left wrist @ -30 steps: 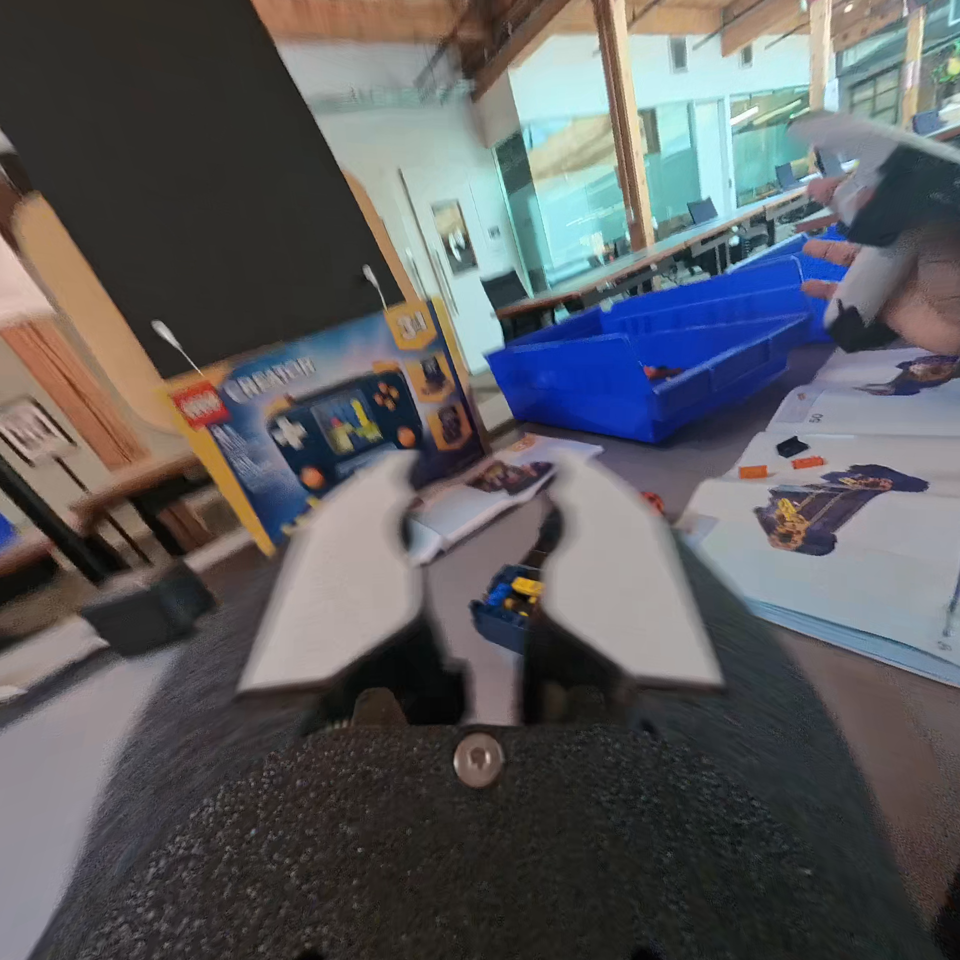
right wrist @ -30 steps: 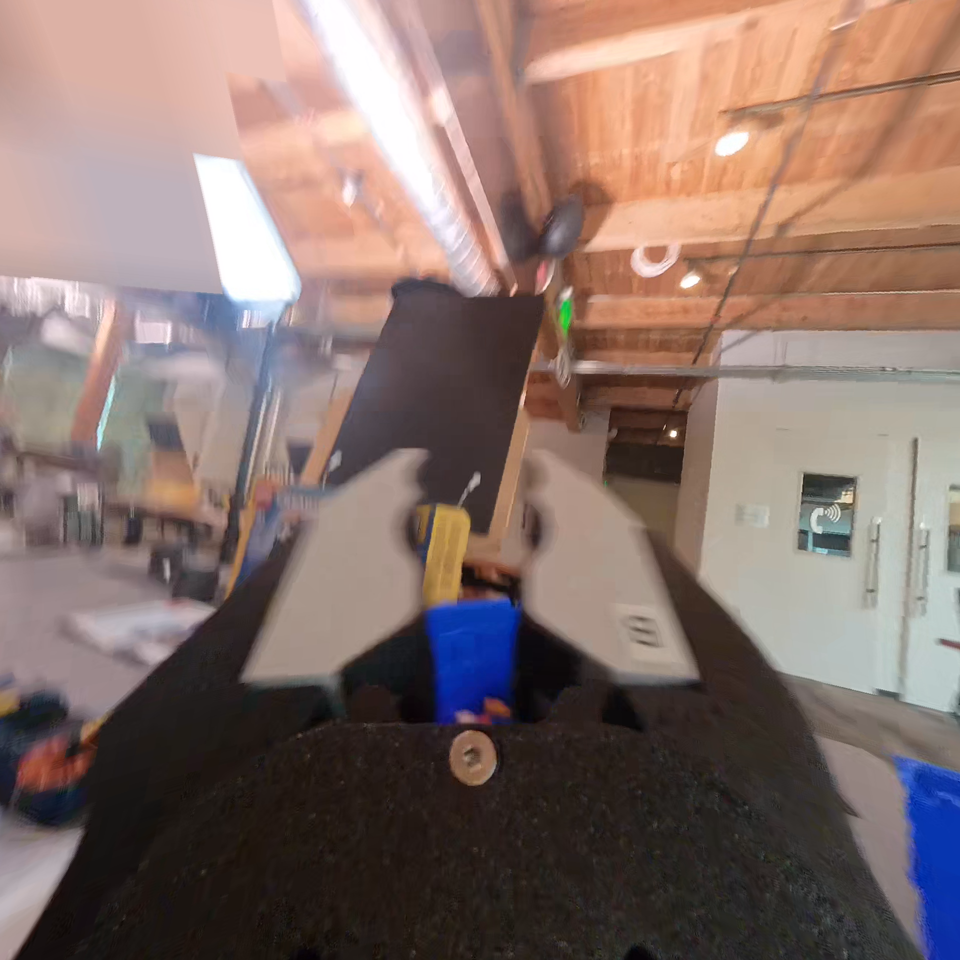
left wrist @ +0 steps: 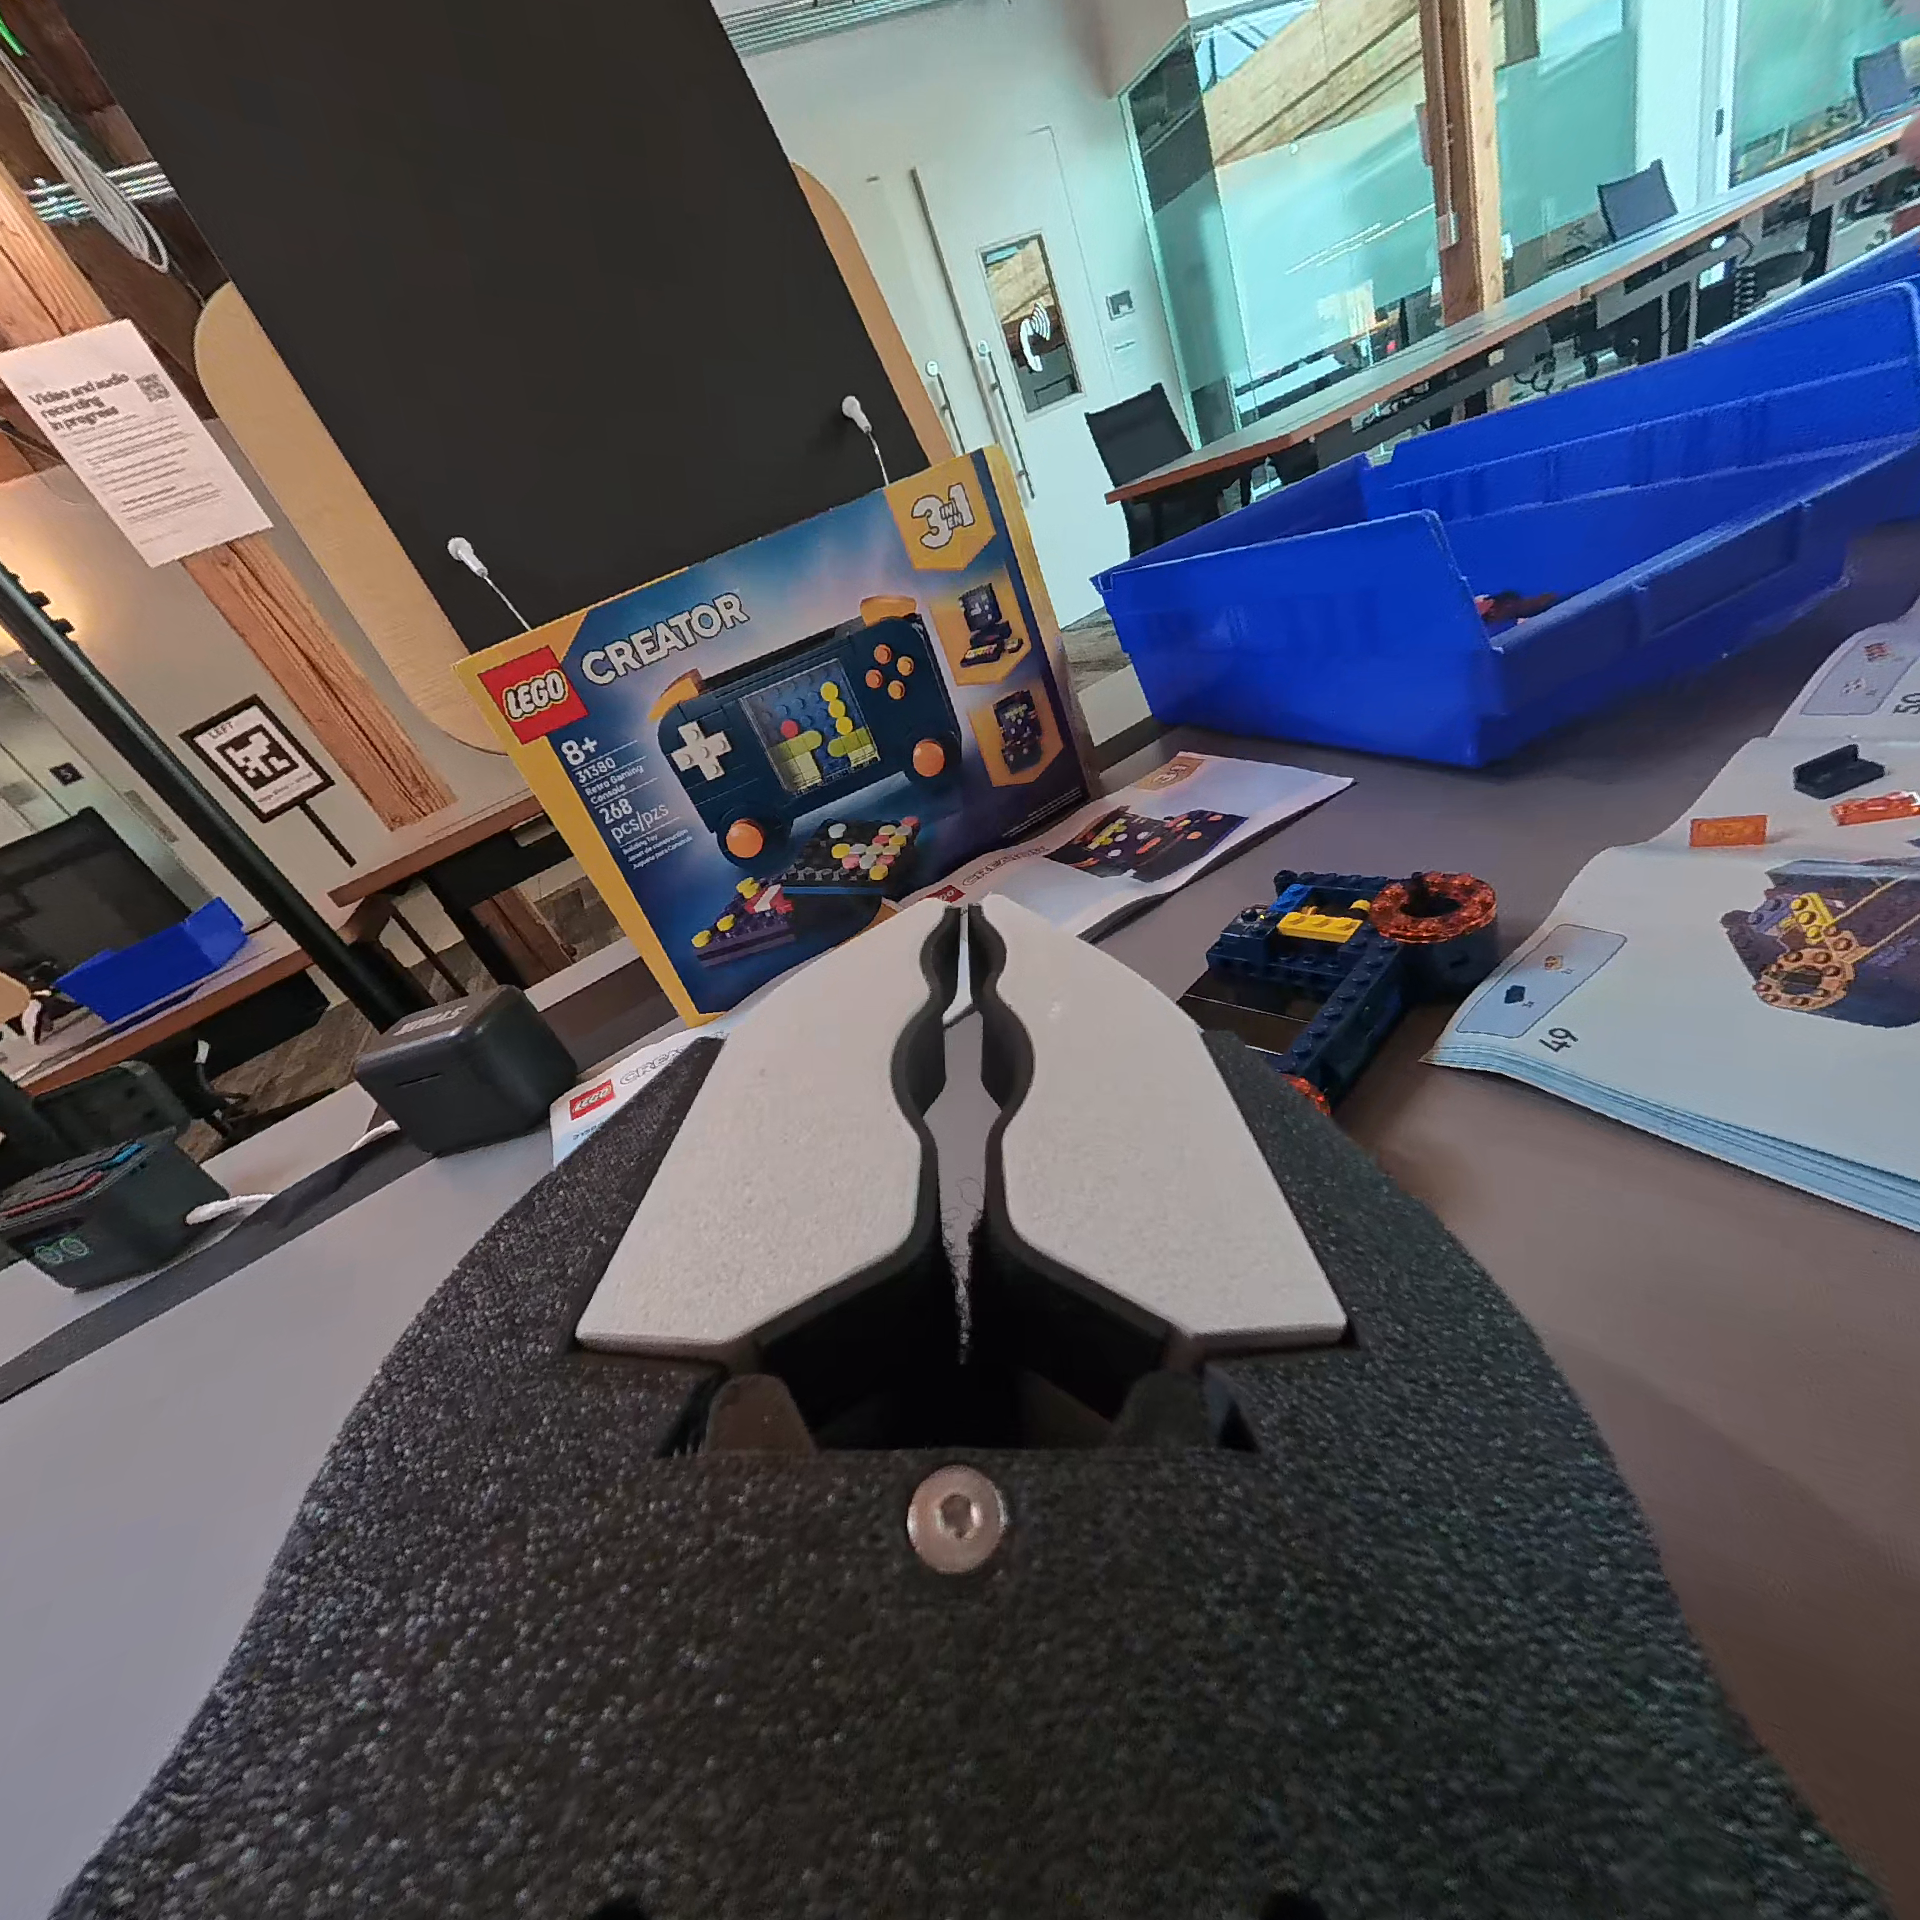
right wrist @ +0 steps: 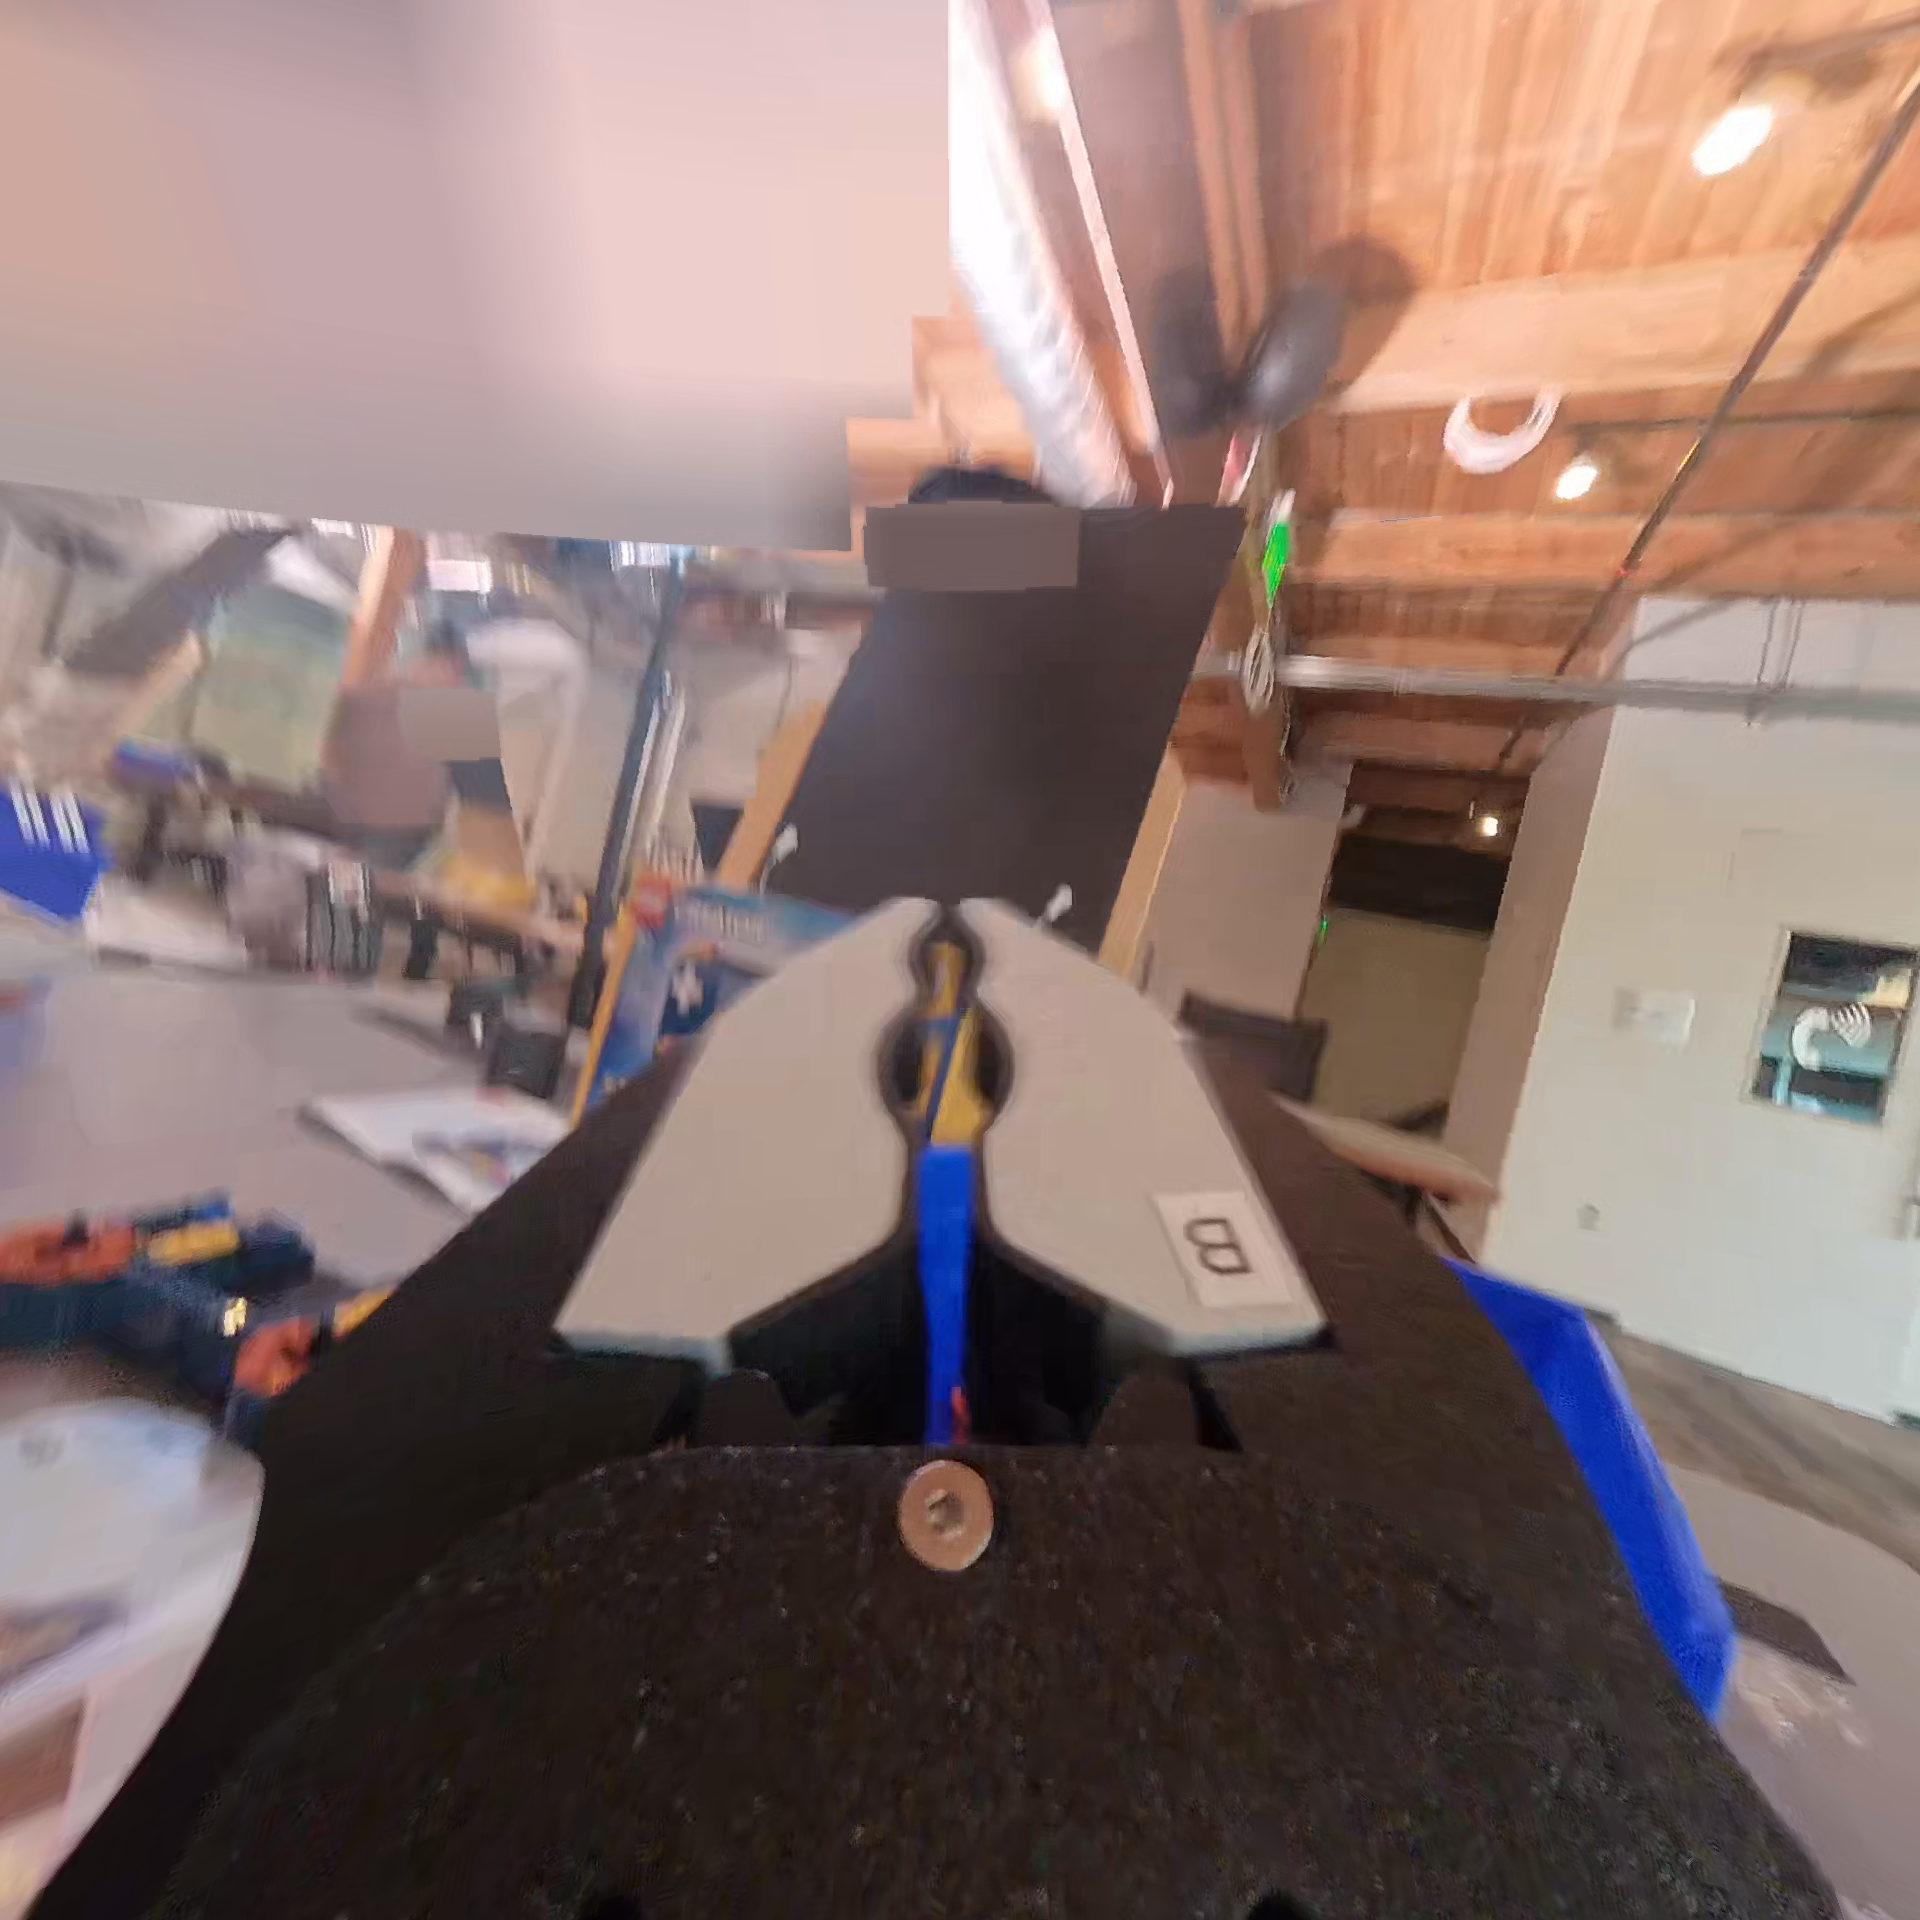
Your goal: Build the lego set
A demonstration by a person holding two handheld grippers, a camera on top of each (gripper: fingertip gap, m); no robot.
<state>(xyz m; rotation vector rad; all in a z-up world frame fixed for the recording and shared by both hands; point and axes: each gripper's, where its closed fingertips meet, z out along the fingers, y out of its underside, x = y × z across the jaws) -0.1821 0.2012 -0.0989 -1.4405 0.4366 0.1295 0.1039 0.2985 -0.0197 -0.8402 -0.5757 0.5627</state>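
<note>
1. The left hand-held gripper [left wrist: 964,914] had its fingers spread a second ago. Now they are pressed together tip to tip, with nothing between them.
2. The right hand-held gripper [right wrist: 948,914] has done the same. Its fingers were apart and now meet at the tips.
3. The left view was smeared by motion and is now sharp, so that gripper seems to have settled low over the desk [left wrist: 1558,1299]. The right view is still blurred.
4. Nearest the left gripper's fingertips are a thin booklet [left wrist: 1174,831] and the upright toy box [left wrist: 790,727] beyond them. The dark blue brick model [left wrist: 1340,956] sits on the desk just to their right, untouched.
5. Farther right lie an open instruction book [left wrist: 1766,987], loose orange pieces [left wrist: 1725,829] and a blue bin [left wrist: 1455,644].
6. The right gripper points up and away from the desk, and no object is near its tips.
7. Hard to make out: yellow and blue show through the slot between the right fingers. They look like the toy box and a bin behind, though blur prevents certainty.
8. The desk directly under either gripper body is hidden, and the instruction book is cut off at the edge.
</note>
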